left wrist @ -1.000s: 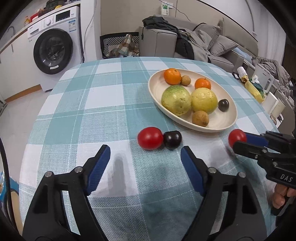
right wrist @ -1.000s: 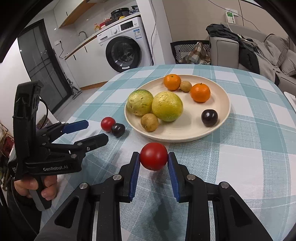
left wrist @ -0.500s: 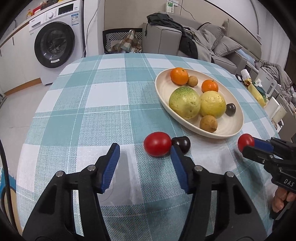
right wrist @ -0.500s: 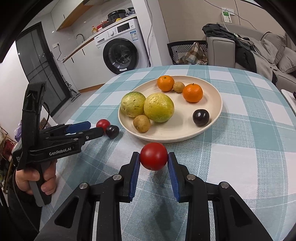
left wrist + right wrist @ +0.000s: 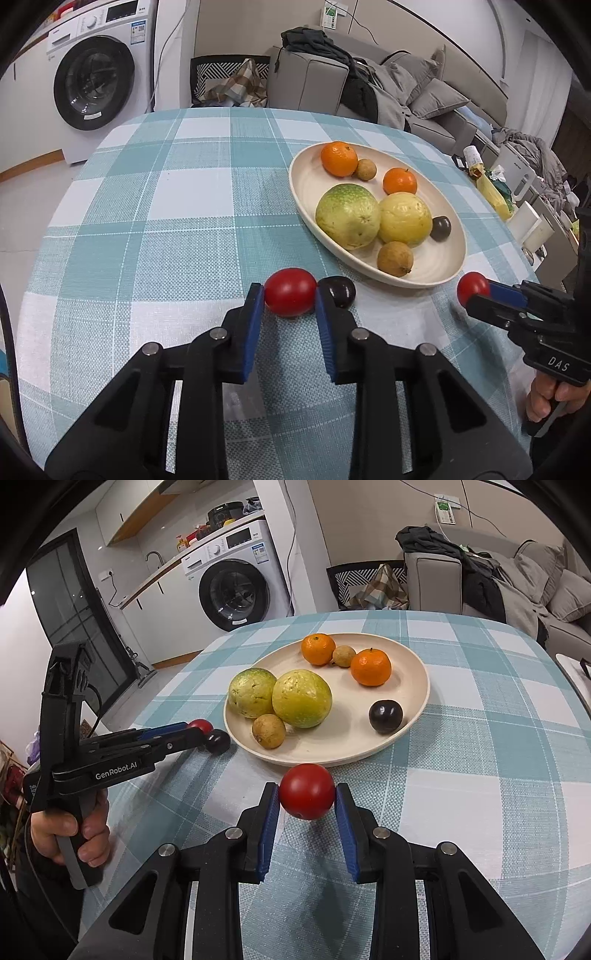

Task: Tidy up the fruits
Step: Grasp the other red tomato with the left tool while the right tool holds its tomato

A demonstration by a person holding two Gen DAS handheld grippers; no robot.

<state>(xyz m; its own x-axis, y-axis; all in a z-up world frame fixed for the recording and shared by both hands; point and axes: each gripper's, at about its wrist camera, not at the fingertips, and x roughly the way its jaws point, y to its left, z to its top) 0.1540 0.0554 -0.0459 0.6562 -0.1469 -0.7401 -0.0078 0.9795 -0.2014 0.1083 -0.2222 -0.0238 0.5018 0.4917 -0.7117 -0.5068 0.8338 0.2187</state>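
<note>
Both grippers on tomatoes — plate next

The left gripper (image 5: pixel 290 304), wide open a second ago, has closed its pads on the tomato on the cloth (image 5: pixel 290 297), a dark plum (image 5: pixel 340 291) touching beside it; the right gripper (image 5: pixel 307 805) still clamps a second tomato (image 5: pixel 306 795) aloft just before the plate (image 5: pixel 413 716) — both seem ready to go in.

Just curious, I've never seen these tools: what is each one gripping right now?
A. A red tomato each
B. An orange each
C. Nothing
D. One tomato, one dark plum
A: the left tool pinches one red tomato, the right tool another.
</note>
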